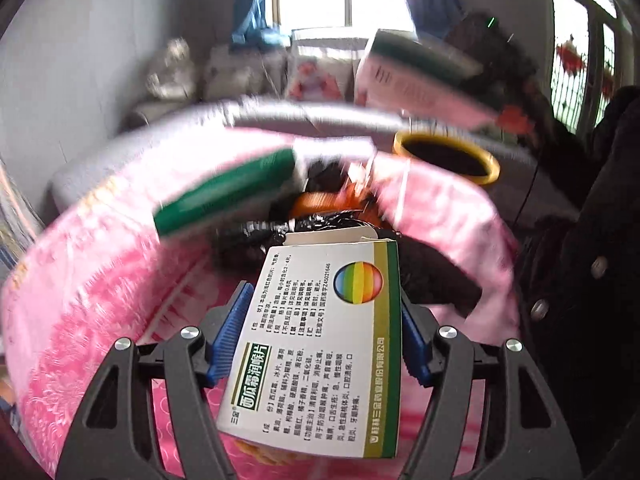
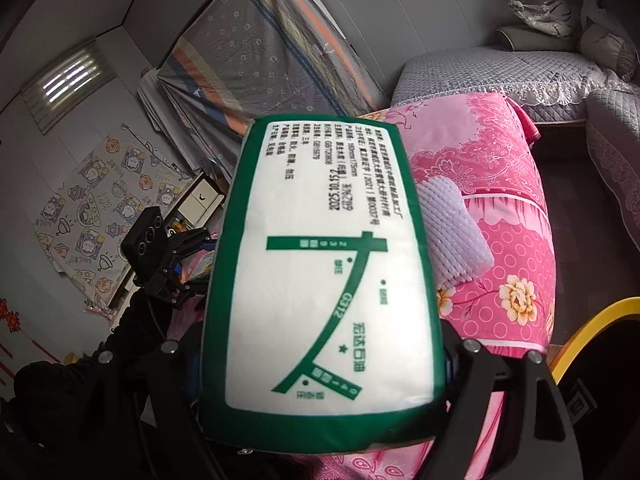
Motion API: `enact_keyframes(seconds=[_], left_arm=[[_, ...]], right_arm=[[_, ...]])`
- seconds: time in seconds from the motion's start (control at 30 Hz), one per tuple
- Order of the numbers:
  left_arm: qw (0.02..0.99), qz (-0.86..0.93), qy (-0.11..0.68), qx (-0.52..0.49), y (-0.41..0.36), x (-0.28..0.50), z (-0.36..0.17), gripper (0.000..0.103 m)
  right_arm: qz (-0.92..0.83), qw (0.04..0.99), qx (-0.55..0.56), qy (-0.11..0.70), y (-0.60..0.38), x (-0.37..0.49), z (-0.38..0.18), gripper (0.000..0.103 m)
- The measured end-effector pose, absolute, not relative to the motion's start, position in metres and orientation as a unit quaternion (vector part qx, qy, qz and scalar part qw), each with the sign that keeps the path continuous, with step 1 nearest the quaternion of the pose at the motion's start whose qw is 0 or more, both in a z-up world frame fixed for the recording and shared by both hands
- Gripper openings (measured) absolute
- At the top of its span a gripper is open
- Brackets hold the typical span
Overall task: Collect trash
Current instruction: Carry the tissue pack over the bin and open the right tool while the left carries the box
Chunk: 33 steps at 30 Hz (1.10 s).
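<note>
My left gripper (image 1: 320, 320) is shut on a white and green medicine box (image 1: 316, 344) with a rainbow circle, held over the pink bedspread (image 1: 80, 300). My right gripper (image 2: 320, 360) is shut on a white tissue pack with a green border (image 2: 324, 280), which fills the right wrist view. That pack shows blurred in the left wrist view (image 1: 416, 76), above the yellow-rimmed bin (image 1: 448, 156). A green pack (image 1: 228, 192) and crumpled black and orange wrappers (image 1: 320, 216) lie on the bed ahead of the left gripper. The left gripper shows in the right wrist view (image 2: 176, 256).
The yellow bin rim (image 2: 592, 328) is at the lower right of the right wrist view. A white knitted cloth (image 2: 452, 232) lies on the pink bedspread (image 2: 500, 184). A grey quilted sofa (image 2: 500, 68) stands behind. A dark coat (image 1: 580, 280) hangs at the right.
</note>
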<state>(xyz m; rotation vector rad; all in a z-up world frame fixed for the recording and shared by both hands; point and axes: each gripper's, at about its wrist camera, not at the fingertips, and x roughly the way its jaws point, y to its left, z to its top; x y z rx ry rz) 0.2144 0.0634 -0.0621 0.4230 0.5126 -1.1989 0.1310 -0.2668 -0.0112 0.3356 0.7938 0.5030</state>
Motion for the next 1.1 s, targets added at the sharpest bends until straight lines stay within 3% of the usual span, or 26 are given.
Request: enact_keyframes(seconds=[0.17,0.47,0.77,1.1], left_arm=[[0.841,-0.494,0.170,0.141,0.076,0.173,-0.022,0.064],[0.912,-0.381,0.125,0.088,0.044,0.124,0.015,0.065],[0.933,-0.330,0.141,0.014,-0.042,0.118,0.043,0.066],[0.911,-0.375,0.166,0.039,-0.154,0.103,0.029,0.066]], right_arm=[[0.251,0.875,0.179,0.372,-0.275,0.119,-0.016,0.079],[0.250,0.884,0.198,0.342,-0.290,0.087,-0.011,0.079],[0.219,0.894,0.242,0.305,-0.333,0.048,-0.009,0.079],[0.106,0.914,0.281,0.272,-0.407,0.002,-0.017,0.079]])
